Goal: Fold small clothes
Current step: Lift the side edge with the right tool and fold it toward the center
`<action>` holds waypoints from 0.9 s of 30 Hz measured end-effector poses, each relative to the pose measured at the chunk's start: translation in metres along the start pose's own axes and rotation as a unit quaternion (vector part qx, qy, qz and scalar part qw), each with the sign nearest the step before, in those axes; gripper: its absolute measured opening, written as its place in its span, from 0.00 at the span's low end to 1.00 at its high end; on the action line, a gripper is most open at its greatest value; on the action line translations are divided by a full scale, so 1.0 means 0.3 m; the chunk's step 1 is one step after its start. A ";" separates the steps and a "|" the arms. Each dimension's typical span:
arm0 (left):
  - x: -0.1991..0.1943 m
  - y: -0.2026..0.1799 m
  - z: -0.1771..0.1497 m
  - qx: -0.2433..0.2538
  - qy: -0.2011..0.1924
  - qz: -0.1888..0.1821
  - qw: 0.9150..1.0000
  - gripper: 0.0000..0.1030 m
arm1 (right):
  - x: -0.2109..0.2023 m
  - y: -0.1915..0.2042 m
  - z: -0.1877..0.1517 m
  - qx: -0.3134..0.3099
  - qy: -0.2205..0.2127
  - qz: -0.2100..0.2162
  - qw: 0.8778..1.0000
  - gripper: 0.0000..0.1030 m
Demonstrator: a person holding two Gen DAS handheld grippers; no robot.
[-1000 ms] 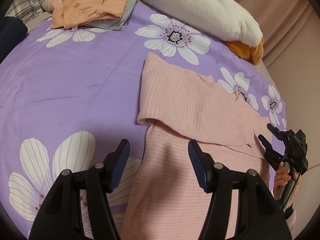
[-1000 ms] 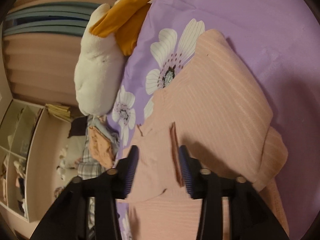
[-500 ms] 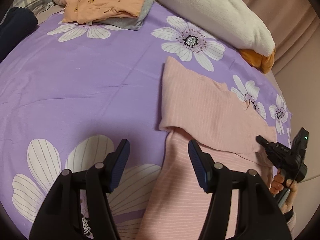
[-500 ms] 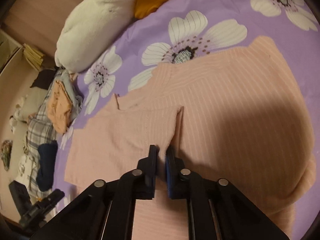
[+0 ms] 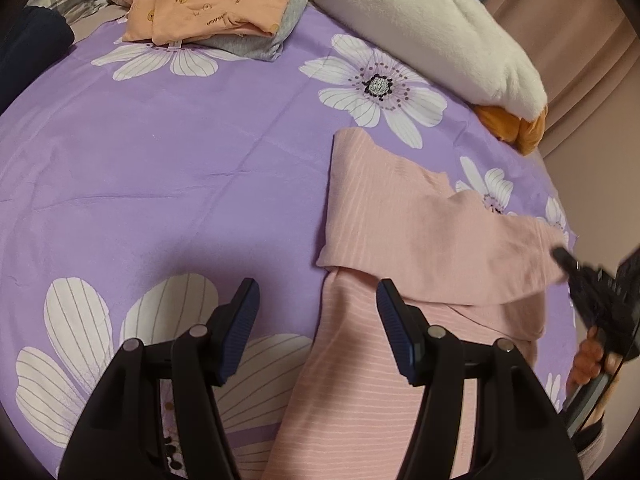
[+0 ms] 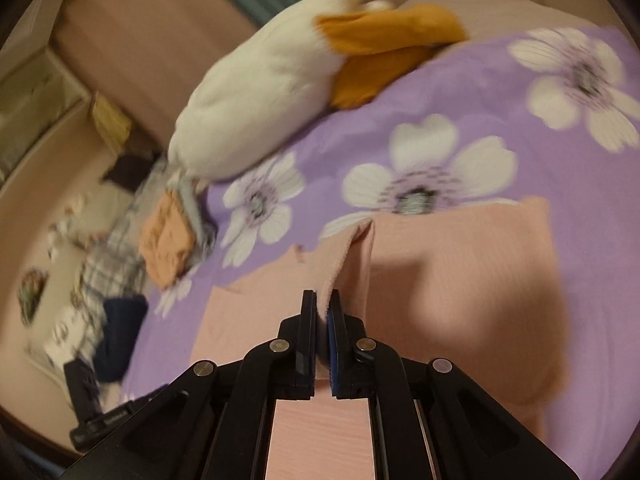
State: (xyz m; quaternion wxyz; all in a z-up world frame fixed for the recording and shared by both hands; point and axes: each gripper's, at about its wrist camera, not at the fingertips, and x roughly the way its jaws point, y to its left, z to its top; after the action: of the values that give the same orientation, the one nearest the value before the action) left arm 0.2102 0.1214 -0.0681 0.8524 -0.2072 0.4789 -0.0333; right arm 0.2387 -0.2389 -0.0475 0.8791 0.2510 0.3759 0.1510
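A: Left wrist view first. What do you see?

B: A pink striped top (image 5: 404, 224) lies on a bed with a purple flower sheet (image 5: 168, 184). It sits on the right side of the sheet. Part of it is folded over on itself.

A: What about the left gripper (image 5: 316, 320)?

B: Its fingers (image 5: 240, 320) are spread apart. Nothing is between them. One finger hangs over a white flower, the other over the pink top.

A: And the right gripper (image 6: 323, 312)?

B: In the right wrist view its fingers (image 6: 308, 320) are pressed together. They pinch an edge of the pink top (image 6: 460, 280). The cloth rises up from the bed to the fingers like a little tent.

A: Can you see that gripper from the other side?

B: Yes, at the right edge of the left wrist view, blurry, with a hand (image 5: 592, 360) around its handle.

A: What else is on the bed?

B: A fluffy white and orange toy (image 5: 432, 36) lies at the far edge. Near it sits a pile of folded clothes (image 5: 224, 0), with an orange bear print one on top of a grey one.
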 end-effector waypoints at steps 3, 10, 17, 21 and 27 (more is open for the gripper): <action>-0.028 0.014 -0.002 0.002 -0.005 0.004 1.000 0.59 | 0.065 0.184 0.046 -0.044 0.020 0.024 0.999 0.06; -0.082 0.086 0.004 -0.017 -0.019 0.010 1.000 0.59 | 0.044 0.622 0.115 -0.125 0.017 0.134 0.983 0.06; -0.092 0.113 -0.002 -0.022 -0.019 0.006 1.000 0.59 | -0.080 0.668 0.164 -0.138 -0.025 0.141 0.980 0.06; -0.077 0.102 -0.010 -0.018 -0.011 0.008 1.000 0.59 | -0.137 0.547 0.168 -0.118 -0.042 0.119 0.985 0.06; -0.049 0.065 -0.015 -0.010 0.001 0.008 1.000 0.59 | -0.183 0.271 0.130 -0.060 -0.041 0.082 0.994 0.06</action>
State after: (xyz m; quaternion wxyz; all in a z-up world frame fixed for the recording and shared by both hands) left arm 0.1958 0.1414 -0.0659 0.8503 -0.2115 0.4815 -0.0217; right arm 0.2242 -0.2093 0.0527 0.8919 0.2337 0.3081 0.2343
